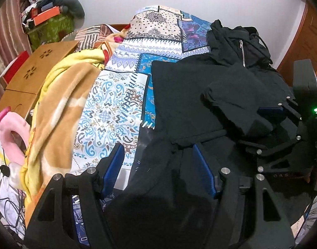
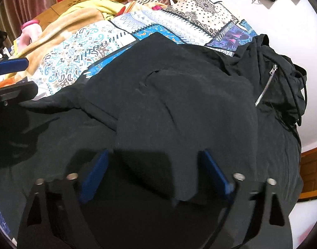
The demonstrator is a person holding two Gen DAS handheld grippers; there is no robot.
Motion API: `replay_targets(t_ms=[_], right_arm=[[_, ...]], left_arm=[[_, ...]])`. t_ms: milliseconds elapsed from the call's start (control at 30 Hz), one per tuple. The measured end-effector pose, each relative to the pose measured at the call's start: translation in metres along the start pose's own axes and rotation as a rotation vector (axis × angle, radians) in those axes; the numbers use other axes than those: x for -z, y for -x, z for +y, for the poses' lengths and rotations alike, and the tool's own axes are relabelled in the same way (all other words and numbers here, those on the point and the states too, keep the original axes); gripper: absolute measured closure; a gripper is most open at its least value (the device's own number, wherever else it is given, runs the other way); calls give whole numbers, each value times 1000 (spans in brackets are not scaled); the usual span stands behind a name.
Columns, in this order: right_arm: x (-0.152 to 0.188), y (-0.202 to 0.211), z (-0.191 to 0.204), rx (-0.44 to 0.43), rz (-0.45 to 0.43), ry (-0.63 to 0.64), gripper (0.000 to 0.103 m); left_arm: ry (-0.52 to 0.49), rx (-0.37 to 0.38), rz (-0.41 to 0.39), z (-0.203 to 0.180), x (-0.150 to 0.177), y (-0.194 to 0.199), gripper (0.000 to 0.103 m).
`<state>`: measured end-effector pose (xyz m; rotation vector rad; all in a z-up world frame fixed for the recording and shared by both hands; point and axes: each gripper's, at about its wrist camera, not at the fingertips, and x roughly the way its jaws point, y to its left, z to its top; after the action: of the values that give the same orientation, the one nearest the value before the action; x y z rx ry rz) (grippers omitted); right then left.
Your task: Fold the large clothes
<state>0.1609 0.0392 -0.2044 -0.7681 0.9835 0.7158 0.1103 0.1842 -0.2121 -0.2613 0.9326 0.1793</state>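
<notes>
A large black zip-up garment (image 1: 185,95) lies spread on the patterned bedspread (image 1: 108,105); it also shows in the right wrist view (image 2: 179,95), with its silver zipper (image 2: 266,85) at the far right. My left gripper (image 1: 158,157) is open, its blue pads straddling the garment's near left edge. My right gripper (image 2: 154,161) is open over the garment's near part, a folded-over sleeve (image 2: 189,124) lying between its blue pads. The right gripper also shows in the left wrist view (image 1: 268,124), by that sleeve (image 1: 237,101).
A yellow and tan blanket (image 1: 60,103) is bunched at the bed's left. A wooden lap table (image 1: 31,76) and a pink plush (image 1: 13,137) lie beyond it. A white wall (image 1: 241,4) is behind the bed.
</notes>
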Motion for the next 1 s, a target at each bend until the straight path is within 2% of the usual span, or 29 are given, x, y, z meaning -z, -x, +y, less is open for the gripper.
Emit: replay_targets(t_ms=[133,200,333,533,767,1000], right_arm=[[1,-3,-1,8,-9,-1,42],[2,-1,-2,2,-25,-4,58],[3,11,-3,0,-68,-19,73],[5,49,-31,-46,-187,-150,76],[16,96,-96,-72,-341,-382,79],[52,141,-163,-64,-496,-651,86]], left_arm=[[-4,7,0,-2,-2,-2,36],[-8,8,2,-3,-2,-3,36],[-20,9,1,-7,-4,-2,36],[-35,1,-11,-15,-8,1,36],[-44,8,-25,-27,-13,3,36],[-87,3,-54,-45,-19,10,36]])
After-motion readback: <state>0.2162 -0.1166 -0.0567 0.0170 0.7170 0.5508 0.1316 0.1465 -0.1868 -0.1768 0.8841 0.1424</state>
